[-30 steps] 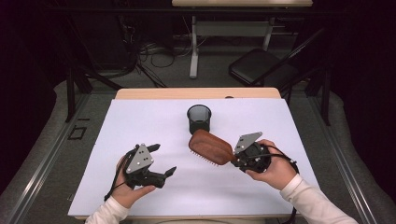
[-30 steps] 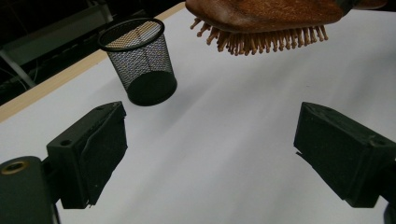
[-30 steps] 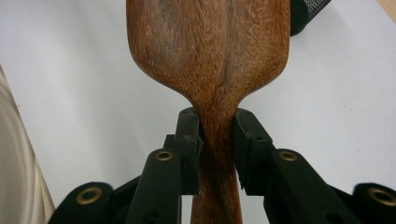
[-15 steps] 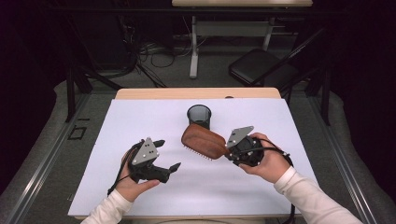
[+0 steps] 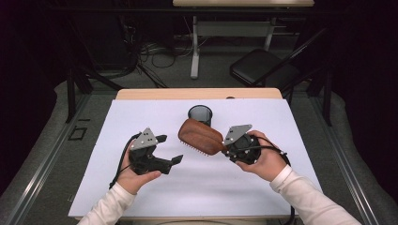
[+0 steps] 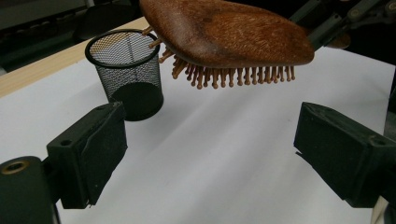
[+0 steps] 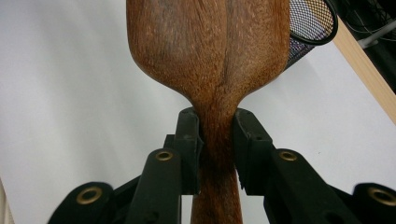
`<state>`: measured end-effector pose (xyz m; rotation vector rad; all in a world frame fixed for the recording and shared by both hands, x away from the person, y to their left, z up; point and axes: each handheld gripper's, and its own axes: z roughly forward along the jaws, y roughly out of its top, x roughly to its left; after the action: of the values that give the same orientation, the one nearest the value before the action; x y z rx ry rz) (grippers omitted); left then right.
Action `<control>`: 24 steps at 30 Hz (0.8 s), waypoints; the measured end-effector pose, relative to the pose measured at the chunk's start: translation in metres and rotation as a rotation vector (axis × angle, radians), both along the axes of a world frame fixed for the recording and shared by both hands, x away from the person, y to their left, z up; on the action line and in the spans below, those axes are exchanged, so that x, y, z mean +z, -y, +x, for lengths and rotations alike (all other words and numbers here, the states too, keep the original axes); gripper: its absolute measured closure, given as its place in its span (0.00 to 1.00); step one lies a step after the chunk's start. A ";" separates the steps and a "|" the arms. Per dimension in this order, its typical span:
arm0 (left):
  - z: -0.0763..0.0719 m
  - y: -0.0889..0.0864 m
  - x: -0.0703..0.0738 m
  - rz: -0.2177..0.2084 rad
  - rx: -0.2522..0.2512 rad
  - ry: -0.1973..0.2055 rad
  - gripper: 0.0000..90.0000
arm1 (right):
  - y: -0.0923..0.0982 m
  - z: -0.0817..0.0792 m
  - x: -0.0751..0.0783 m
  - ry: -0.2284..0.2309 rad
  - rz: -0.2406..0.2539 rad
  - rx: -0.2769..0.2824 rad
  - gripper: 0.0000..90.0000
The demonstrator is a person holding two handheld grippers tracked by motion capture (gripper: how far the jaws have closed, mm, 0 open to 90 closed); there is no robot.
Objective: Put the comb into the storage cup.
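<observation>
- The brown wooden paddle hairbrush with wooden bristles point(image 5: 201, 136) is held clear of the white-covered worktop point(image 5: 281, 117), pinched at the neck of its handle by the right tongs point(image 7: 217, 135), whose jaws are pressed against the wood from both sides
- The brush's long axis is seen to run from the right tongs up and leftwards in the high view, its broad head reaching towards the black wire-mesh cup point(image 5: 200, 114) and ending just beside the cup's rim, bristles turned downward
- The cup stands upright on the worktop, beyond the brush head; the right hand is judged the nearer to it, and the coming move is judged to turn on the head being brought over the cup's mouth
- The left tongs point(image 5: 168, 149) are spread wide with nothing between them, low at the left, well apart from brush and cup
- In the left gripper view the brush head point(image 6: 224, 32) overlaps the cup point(image 6: 127, 70), so touching cannot be told
- The handle's end is hidden between the jaws, and the cup's inside cannot be made out
</observation>
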<state>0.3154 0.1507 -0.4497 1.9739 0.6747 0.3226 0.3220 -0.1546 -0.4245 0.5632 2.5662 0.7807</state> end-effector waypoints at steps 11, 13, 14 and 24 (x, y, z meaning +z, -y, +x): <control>0.008 0.001 0.007 -0.043 0.002 -0.061 0.10 | -0.004 0.000 -0.001 0.020 0.009 -0.003 0.82; 0.010 0.001 0.008 -0.054 0.011 -0.069 0.10 | -0.004 0.000 -0.002 0.023 0.007 -0.005 0.82; 0.011 0.001 0.009 -0.062 0.011 -0.079 0.10 | -0.005 0.000 -0.002 0.024 0.008 -0.007 0.82; 0.026 0.000 0.009 -0.136 0.043 -0.145 0.10 | -0.007 0.003 -0.006 0.043 0.029 -0.028 0.82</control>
<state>0.3414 0.1504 -0.4406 1.8671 0.8112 0.1562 0.3250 -0.1475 -0.4308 0.5832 2.5061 0.8124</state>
